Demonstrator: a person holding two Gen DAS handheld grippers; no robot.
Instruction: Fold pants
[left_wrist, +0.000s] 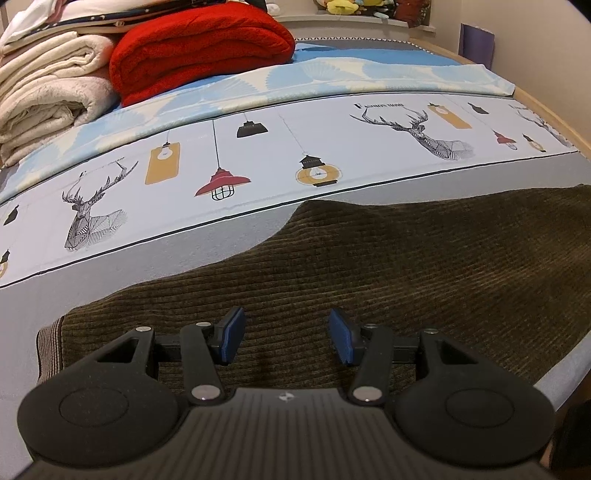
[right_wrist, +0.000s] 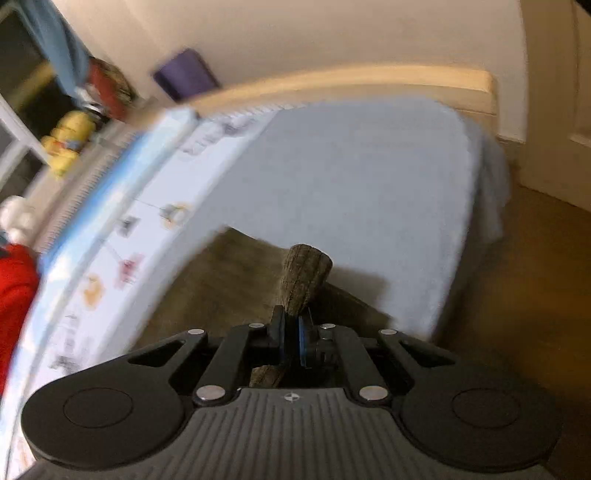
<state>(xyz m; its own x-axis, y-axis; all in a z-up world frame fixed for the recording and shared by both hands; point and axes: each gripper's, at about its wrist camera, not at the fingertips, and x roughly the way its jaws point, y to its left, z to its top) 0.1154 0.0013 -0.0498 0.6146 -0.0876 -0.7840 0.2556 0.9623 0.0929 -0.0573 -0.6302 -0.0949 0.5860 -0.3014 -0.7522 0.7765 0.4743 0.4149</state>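
Dark olive-brown corduroy pants (left_wrist: 369, 266) lie spread on the bed, with a striped waistband or cuff at the lower left. My left gripper (left_wrist: 286, 334) is open and empty, hovering just above the pants near their front edge. In the blurred right wrist view my right gripper (right_wrist: 291, 332) is shut on a pinched fold of the pants (right_wrist: 303, 280) and holds it lifted above the rest of the pants (right_wrist: 229, 273) on the bed.
The bed has a grey sheet (left_wrist: 184, 258) with a deer-and-lantern print band. A red folded blanket (left_wrist: 199, 48) and cream blankets (left_wrist: 48, 92) are stacked at the far left. The bed's wooden frame (right_wrist: 351, 83) and the floor (right_wrist: 517, 277) lie to the right.
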